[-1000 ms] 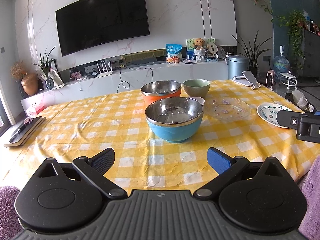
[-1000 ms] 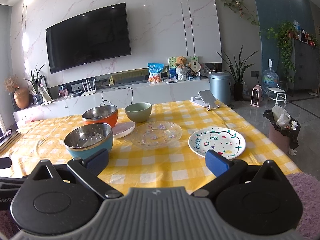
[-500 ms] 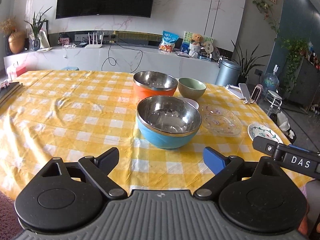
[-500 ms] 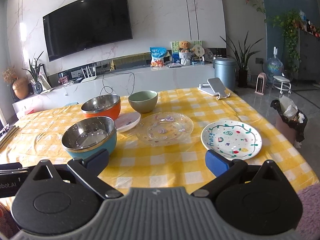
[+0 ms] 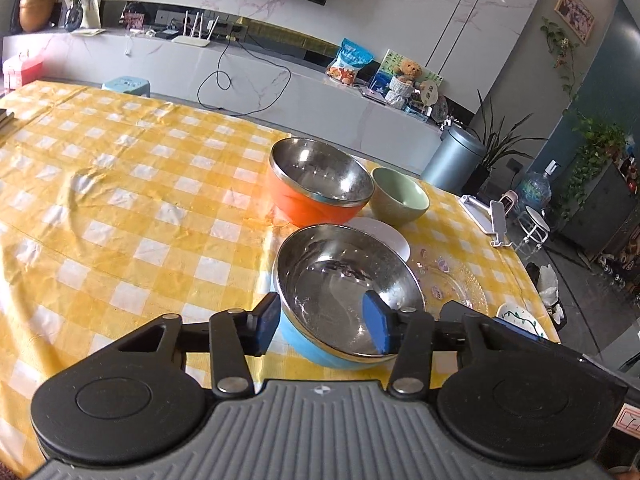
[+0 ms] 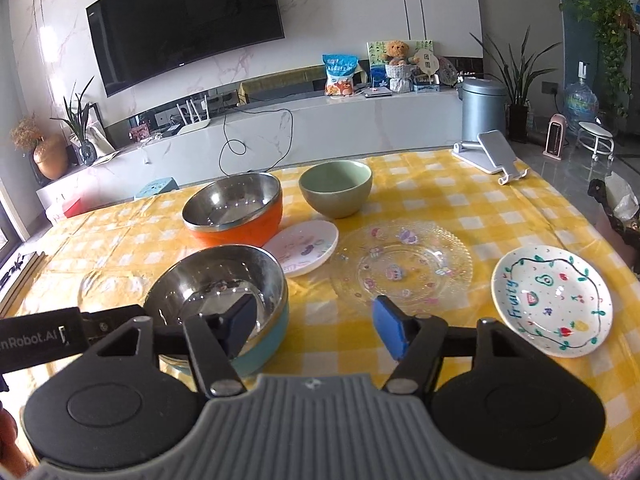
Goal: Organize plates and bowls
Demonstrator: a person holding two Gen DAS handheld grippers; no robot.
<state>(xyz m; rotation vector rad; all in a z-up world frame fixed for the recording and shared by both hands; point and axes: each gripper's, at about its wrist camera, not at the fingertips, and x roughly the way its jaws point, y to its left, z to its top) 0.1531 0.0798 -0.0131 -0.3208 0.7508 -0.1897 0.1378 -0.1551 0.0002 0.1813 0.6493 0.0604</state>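
Observation:
A blue steel-lined bowl point(image 5: 344, 296) stands nearest on the yellow checked tablecloth point(image 5: 120, 208). My left gripper point(image 5: 322, 322) is open and straddles its near-left rim, one pad outside, one pad over the inside. Behind stand an orange steel-lined bowl point(image 5: 320, 184), a green bowl point(image 5: 400, 198), a small white plate point(image 5: 384, 232) and a clear glass plate point(image 5: 456, 284). My right gripper point(image 6: 316, 328) is open and empty, above the table between the blue bowl point(image 6: 224, 292) and the glass plate point(image 6: 404, 268). A white painted plate point(image 6: 552, 304) lies at the right.
A phone stand point(image 6: 492, 156) sits at the table's far right corner. The left half of the table holds only cloth, with books point(image 5: 6, 118) at its far left edge. A TV console point(image 6: 280, 136) runs behind the table.
My left gripper has moved forward and down onto the blue bowl's rim and narrowed. My right gripper has moved forward and lower over the table.

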